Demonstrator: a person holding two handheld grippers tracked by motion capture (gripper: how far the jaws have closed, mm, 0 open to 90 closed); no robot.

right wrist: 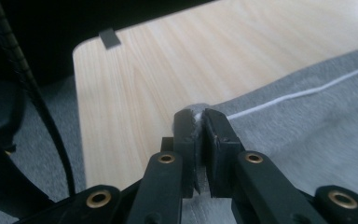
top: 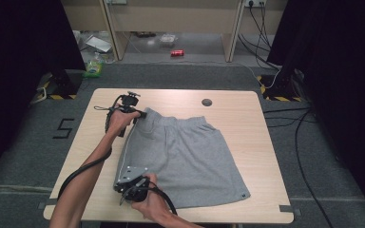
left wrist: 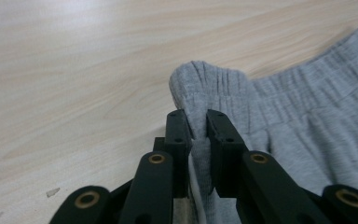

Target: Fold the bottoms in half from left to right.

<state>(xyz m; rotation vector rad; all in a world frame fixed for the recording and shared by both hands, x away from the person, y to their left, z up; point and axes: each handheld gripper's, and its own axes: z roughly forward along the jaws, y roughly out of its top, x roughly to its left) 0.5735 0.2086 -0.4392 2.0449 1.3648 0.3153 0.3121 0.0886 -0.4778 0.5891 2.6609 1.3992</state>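
On the light wood-grain table (top: 247, 142) I have a pair of grey sweat shorts (top: 185, 156) spread flat, waistband toward the far edge and hems toward me, lying left of centre with bare wood all around. A thin white stripe (right wrist: 303, 93) runs down the side seam. A small dark round cap (top: 206, 102) sits in the tabletop beyond the waistband, well apart from the cloth.

Grey carpet surrounds the table, with black curtains on either side. A black numeral "5" (top: 64, 128) is marked on the floor to the left, and black cables (top: 304, 156) trail over the carpet on the right. Farther back, under a wooden bench, I make out what may be a red can (top: 177, 52); it is too small to read.

My left gripper (top: 141, 114) has its jaws pressed together on the gathered corner of the elastic waistband (left wrist: 205, 88), the cloth bunched up between the pads. My right gripper (top: 121, 183) pinches the near left hem corner (right wrist: 196, 112) just as tightly, only a sliver of grey fabric showing between the pads, close to the table's front-left corner.
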